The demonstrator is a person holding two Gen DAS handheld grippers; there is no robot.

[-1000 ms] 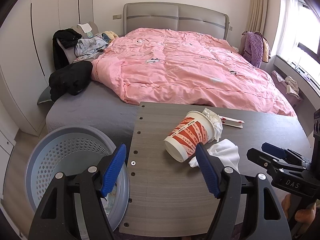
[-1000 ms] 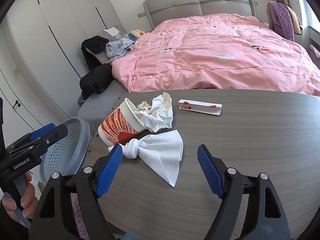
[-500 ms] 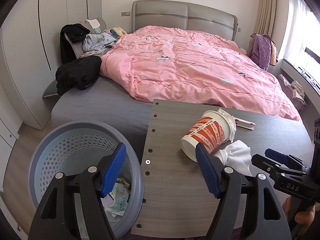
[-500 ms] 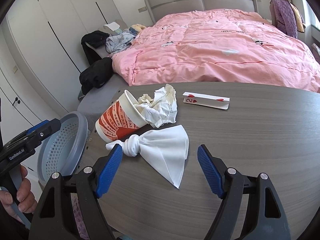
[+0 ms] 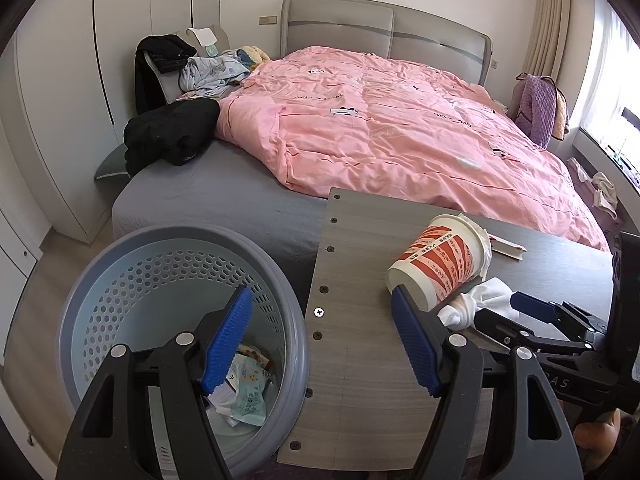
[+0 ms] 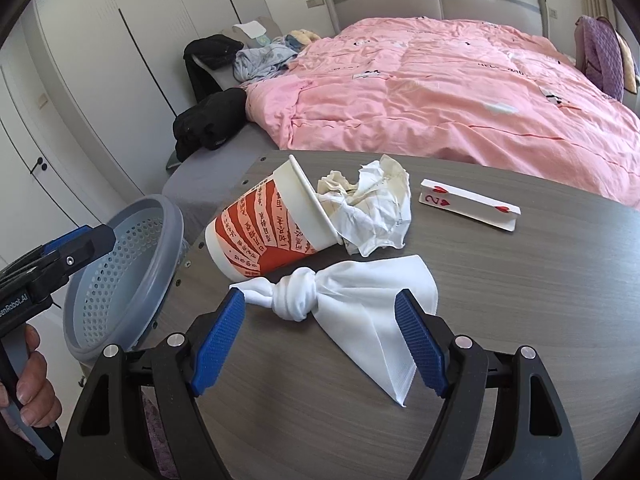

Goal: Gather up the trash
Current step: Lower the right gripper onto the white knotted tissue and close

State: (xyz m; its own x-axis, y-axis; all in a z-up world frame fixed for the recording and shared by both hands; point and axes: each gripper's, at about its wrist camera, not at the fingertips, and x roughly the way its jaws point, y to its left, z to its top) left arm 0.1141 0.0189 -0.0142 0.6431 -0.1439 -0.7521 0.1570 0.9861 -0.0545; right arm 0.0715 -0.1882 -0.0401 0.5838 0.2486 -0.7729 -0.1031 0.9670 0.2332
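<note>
A few wrappers already lay in the basket [image 5: 180, 264] beside the bench [image 6: 500, 300], but the cup [image 6: 264, 228], crumpled paper [image 6: 372, 208], knotted cloth [image 6: 340, 300] and card [image 6: 468, 204] remained on the bench, both the left tongs [image 5: 320, 344] and the right tongs [image 6: 320, 344] apart and empty.

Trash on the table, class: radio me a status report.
Both grippers open, left, right. Knotted napkin between right's fingers, ungripped. Tipped paper cup beside it. Nothing blocking.

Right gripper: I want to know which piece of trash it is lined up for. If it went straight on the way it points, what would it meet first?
Most likely the knotted white napkin, lying between the open right gripper and the tipped paper cup.
</note>
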